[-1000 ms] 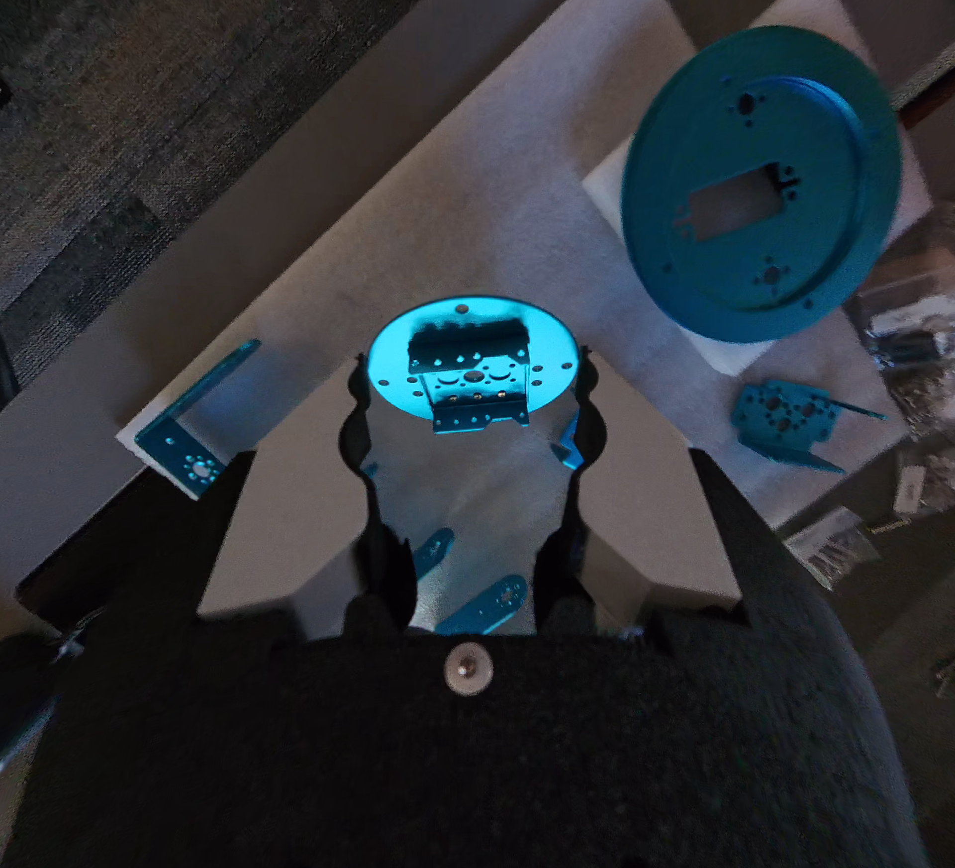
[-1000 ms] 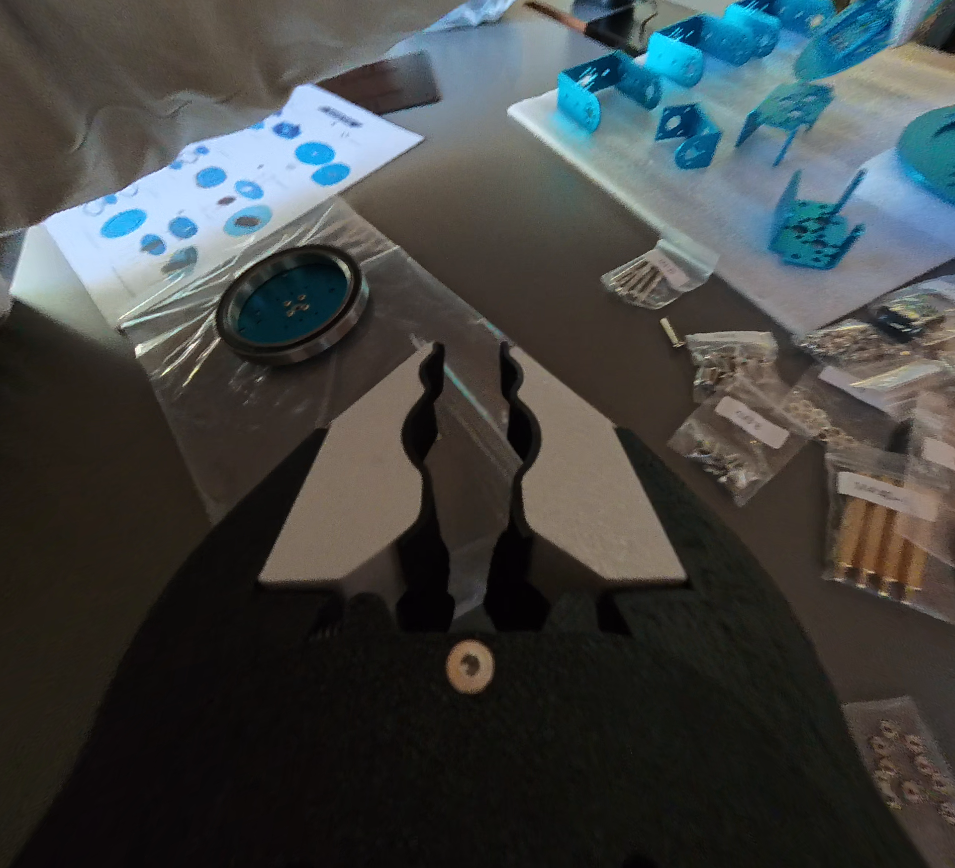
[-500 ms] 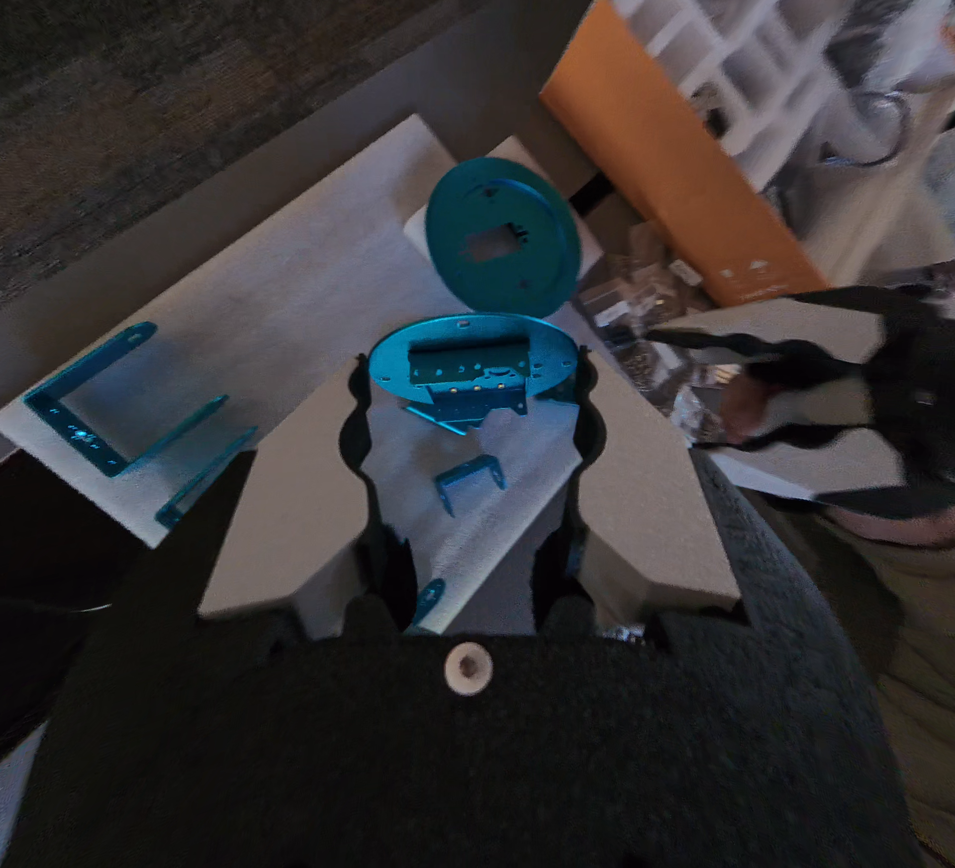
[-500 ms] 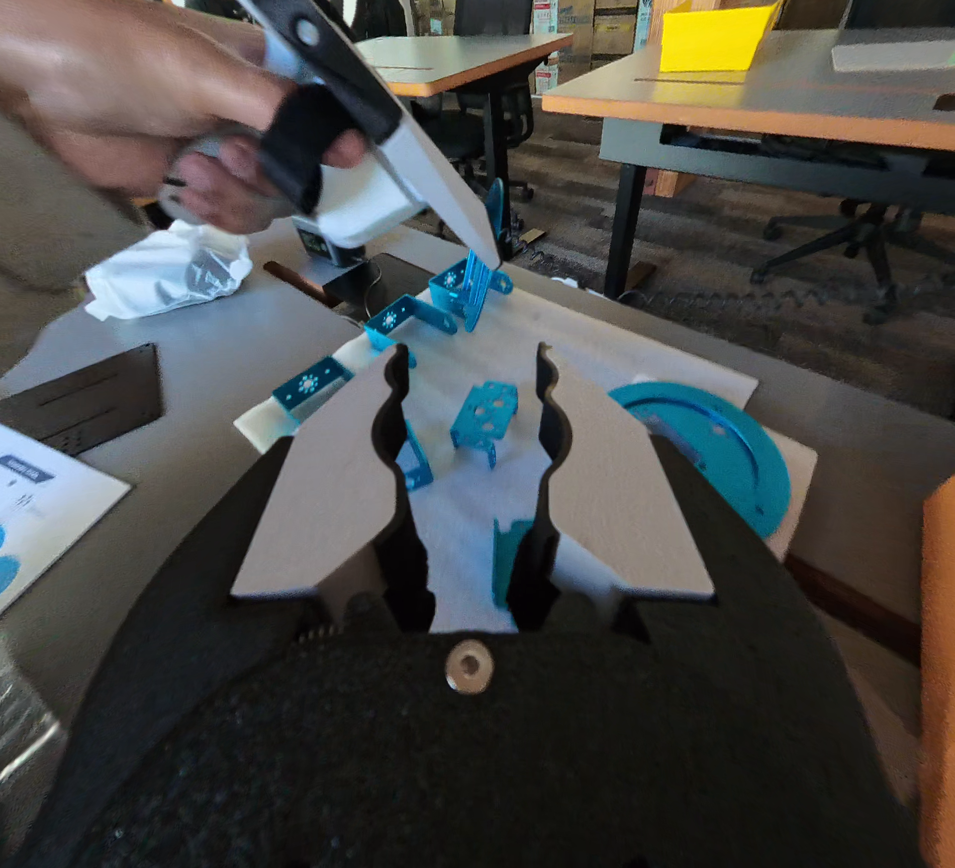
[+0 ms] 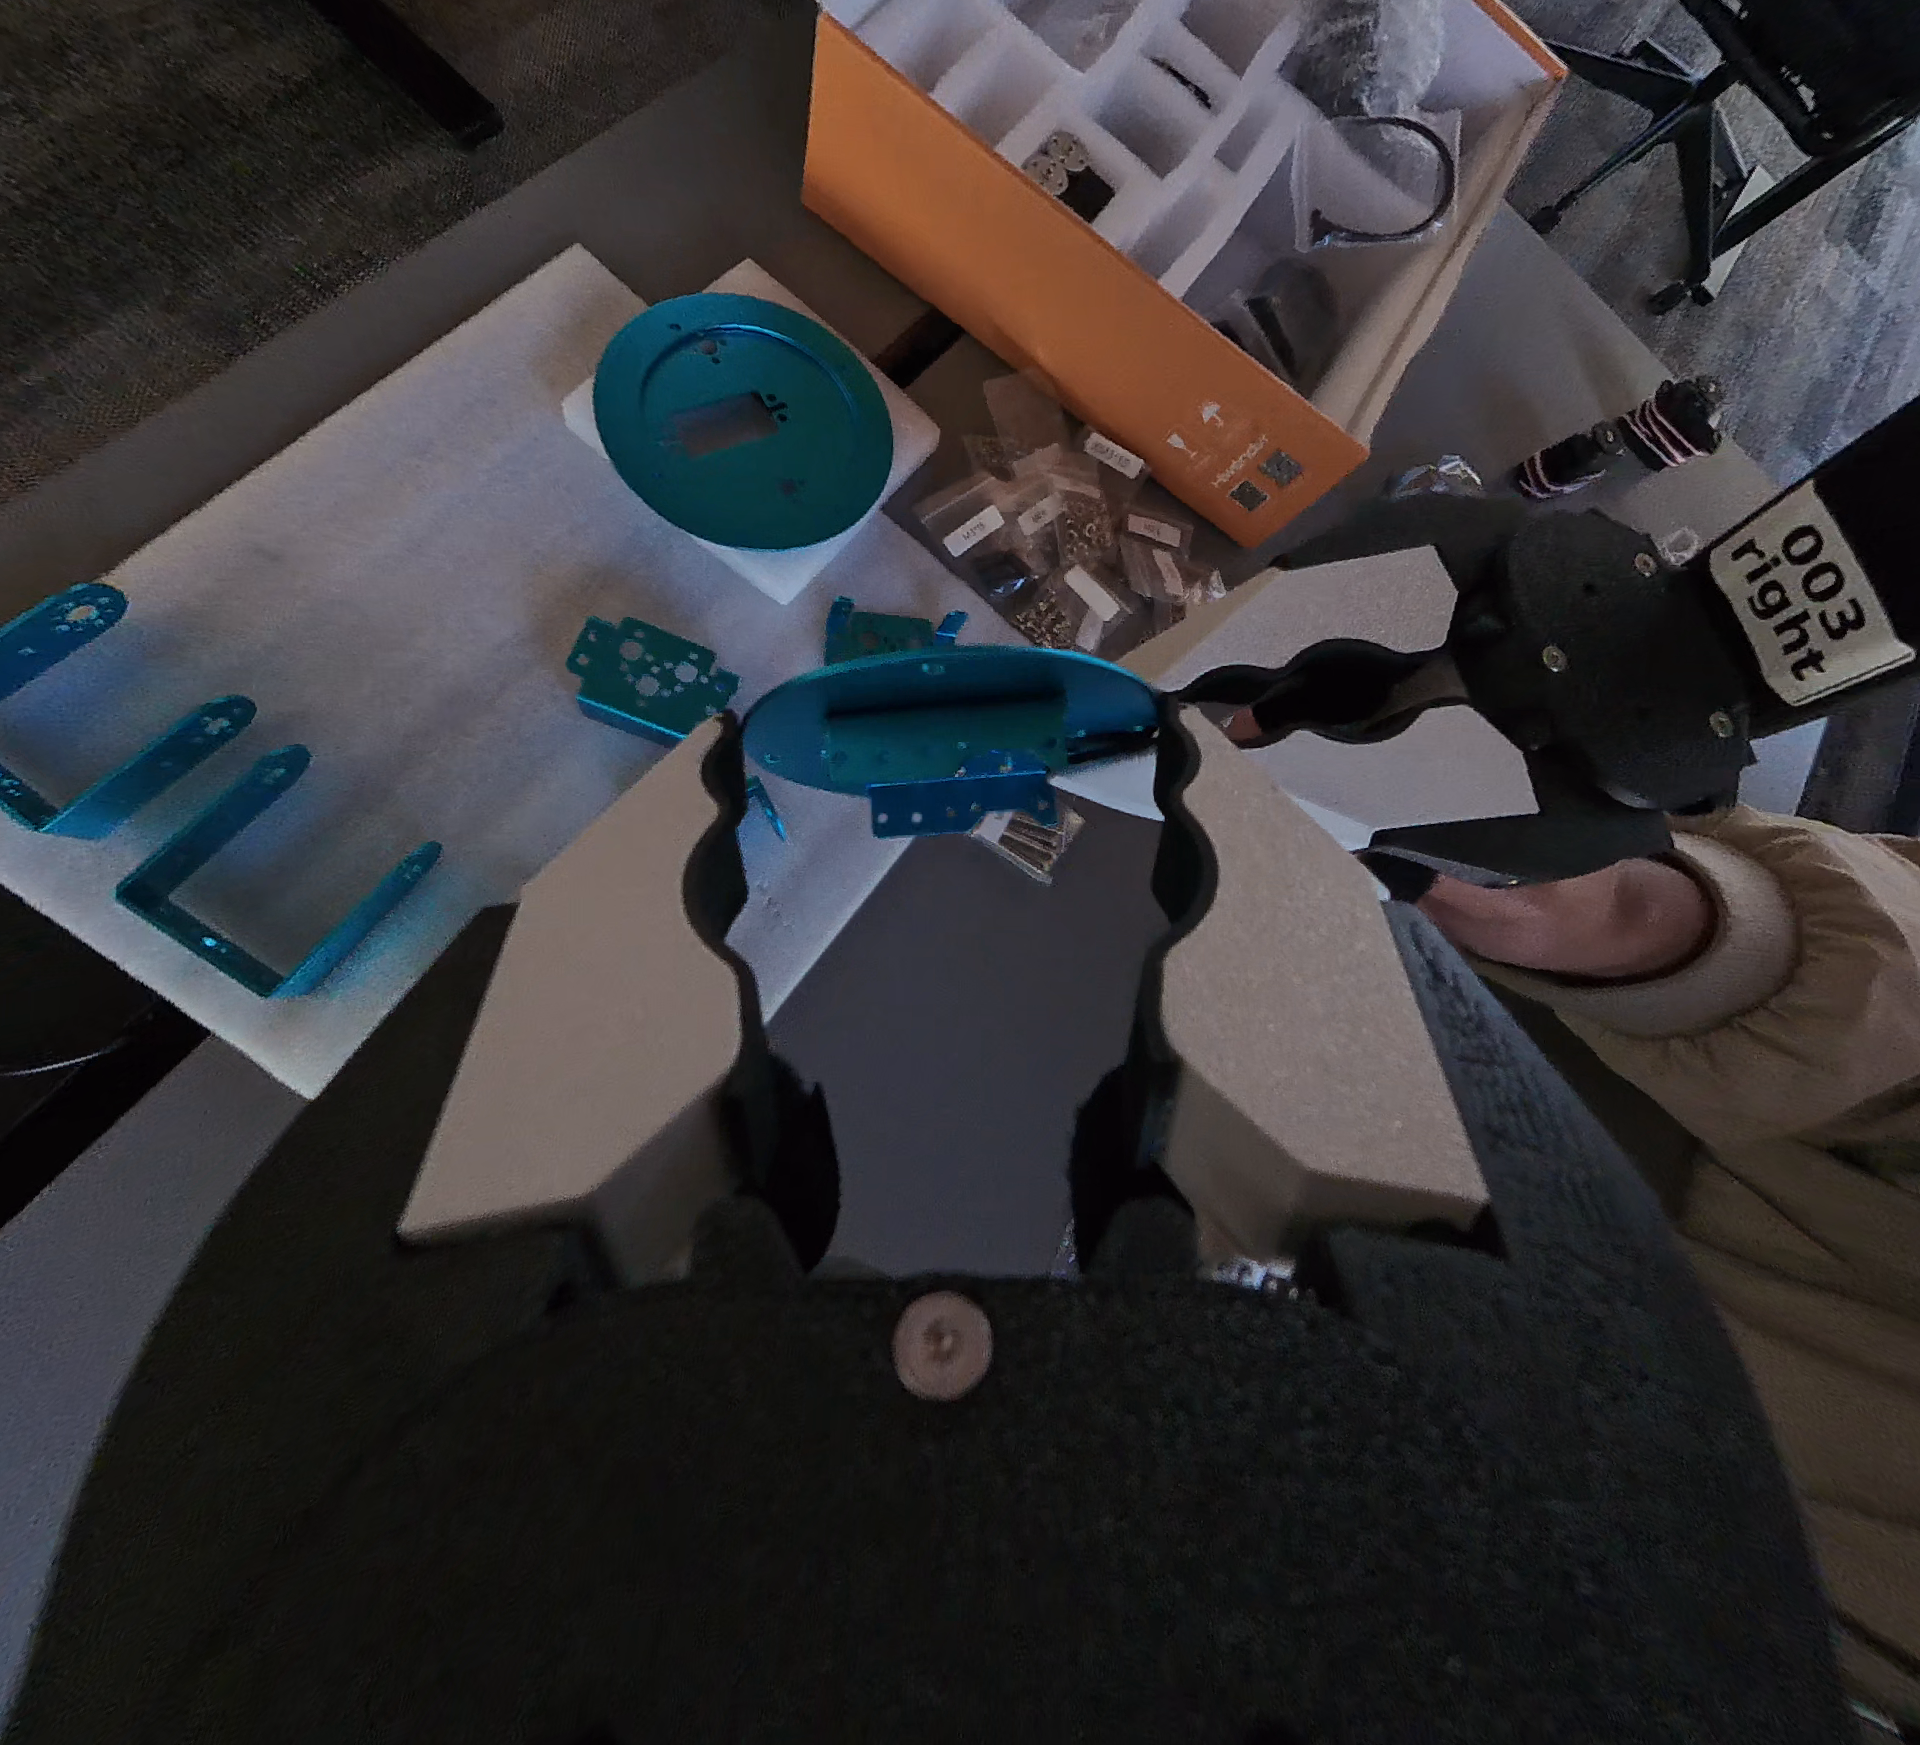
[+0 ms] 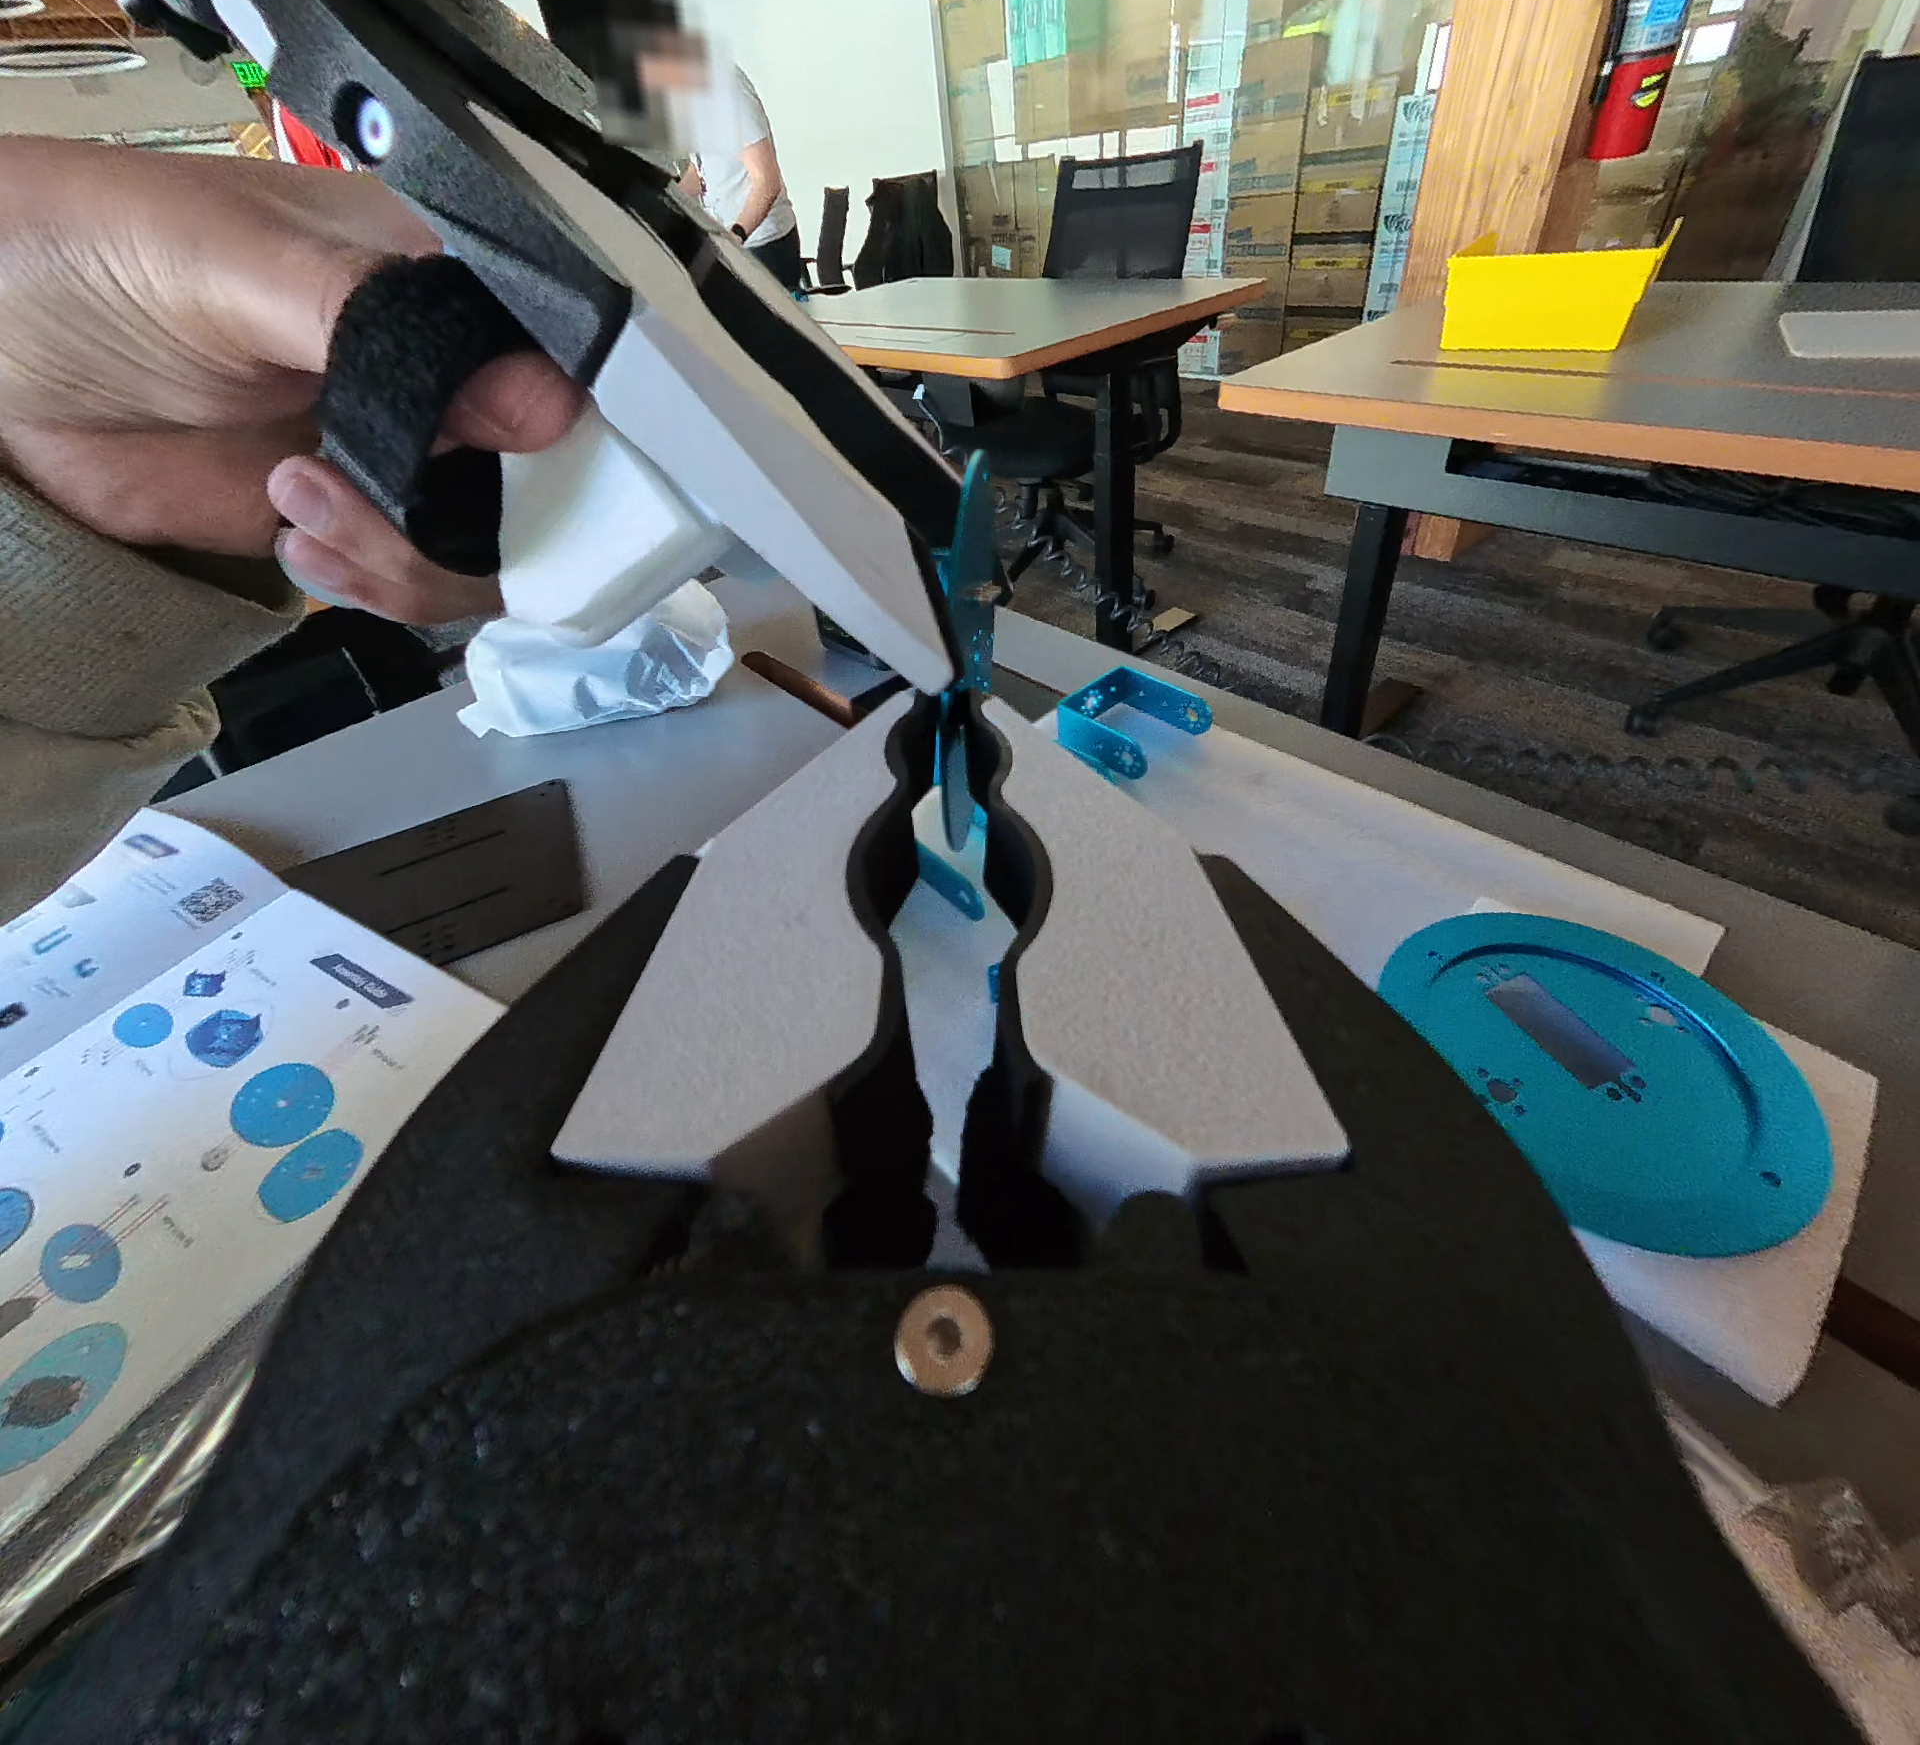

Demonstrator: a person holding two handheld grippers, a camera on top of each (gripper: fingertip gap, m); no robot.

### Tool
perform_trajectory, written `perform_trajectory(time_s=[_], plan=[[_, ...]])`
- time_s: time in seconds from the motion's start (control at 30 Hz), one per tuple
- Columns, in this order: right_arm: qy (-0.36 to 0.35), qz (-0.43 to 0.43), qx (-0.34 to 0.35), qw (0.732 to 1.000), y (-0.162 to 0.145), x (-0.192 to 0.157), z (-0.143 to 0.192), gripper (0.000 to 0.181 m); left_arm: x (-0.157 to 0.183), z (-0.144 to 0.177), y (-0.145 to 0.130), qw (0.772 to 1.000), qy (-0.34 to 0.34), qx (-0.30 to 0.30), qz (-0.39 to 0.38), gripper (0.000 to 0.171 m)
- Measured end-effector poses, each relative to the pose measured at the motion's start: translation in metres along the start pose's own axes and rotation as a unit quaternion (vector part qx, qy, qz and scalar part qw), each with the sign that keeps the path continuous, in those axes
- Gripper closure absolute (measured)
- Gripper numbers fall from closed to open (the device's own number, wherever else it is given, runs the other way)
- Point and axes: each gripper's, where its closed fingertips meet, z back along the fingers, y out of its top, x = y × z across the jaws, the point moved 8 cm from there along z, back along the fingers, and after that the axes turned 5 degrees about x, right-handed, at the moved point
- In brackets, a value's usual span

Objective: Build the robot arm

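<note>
My left gripper [image 5: 948,724] is shut across a blue round plate [image 5: 935,687] that has a blue bracket [image 5: 956,802] fixed to its underside, and holds it in the air above the table. In the right wrist view the plate [image 6: 975,542] stands edge-on at the left gripper's tip [image 6: 951,646]. My right gripper [image 6: 951,719] has its jaws nearly closed on the plate's lower rim. In the left wrist view the right gripper [image 5: 1195,708] comes in from the right and meets the plate's edge. A hand holds each gripper.
A white foam sheet [image 5: 416,573] carries a large blue ring plate [image 5: 743,422], U-shaped brackets [image 5: 260,906] and small brackets [image 5: 649,677]. An open orange box [image 5: 1039,261] and bags of screws [image 5: 1060,542] lie behind. An instruction sheet [image 6: 187,1072] and a black plate [image 6: 447,874] lie left. Both grippers' tips are close together, under 4 cm apart.
The left gripper has raised and tilted the plate away from the foam. The right gripper swung over from the table's near side, opened, then closed on the plate's rim.
</note>
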Motion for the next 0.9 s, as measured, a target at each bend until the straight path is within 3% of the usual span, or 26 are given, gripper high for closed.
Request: perform_trajectory(time_s=[0.1, 0.23, 0.33, 0.43, 0.53, 0.63, 0.8, 0.9], plan=[[0.032, -0.036, -0.003, 0.999, 0.002, -0.013, 0.011, 0.178, 0.013, 0.017, -0.008, 0.999, 0.014, 0.017, -0.031, 0.095], [0.104, -0.132, -0.008, 0.986, -0.002, -0.024, 0.032, 0.178, 0.025, 0.071, -0.031, 0.992, 0.054, 0.069, -0.087, 0.095], [0.162, -0.216, 0.006, 0.963, -0.005, -0.034, 0.053, 0.178, 0.047, 0.118, -0.081, 0.986, 0.064, 0.083, -0.131, 0.095], [0.234, -0.279, 0.016, 0.931, -0.012, -0.059, 0.070, 0.178, 0.075, 0.153, -0.148, 0.982, 0.071, 0.103, -0.141, 0.100], [0.304, -0.320, 0.019, 0.897, -0.022, -0.107, 0.084, 0.178, 0.109, 0.170, -0.219, 0.981, 0.058, 0.155, -0.105, 0.107], [0.370, -0.354, 0.009, 0.859, -0.040, -0.169, 0.092, 0.178, 0.139, 0.175, -0.275, 0.963, 0.016, 0.268, -0.010, 0.116], [0.425, -0.404, -0.012, 0.810, -0.071, -0.243, 0.094, 0.178, 0.165, 0.184, -0.337, 0.885, -0.104, 0.415, 0.183, 0.121], [0.428, -0.394, -0.029, 0.813, -0.087, -0.269, 0.094, 0.178, 0.172, 0.186, -0.364, 0.851, -0.142, 0.451, 0.231, 0.151]])
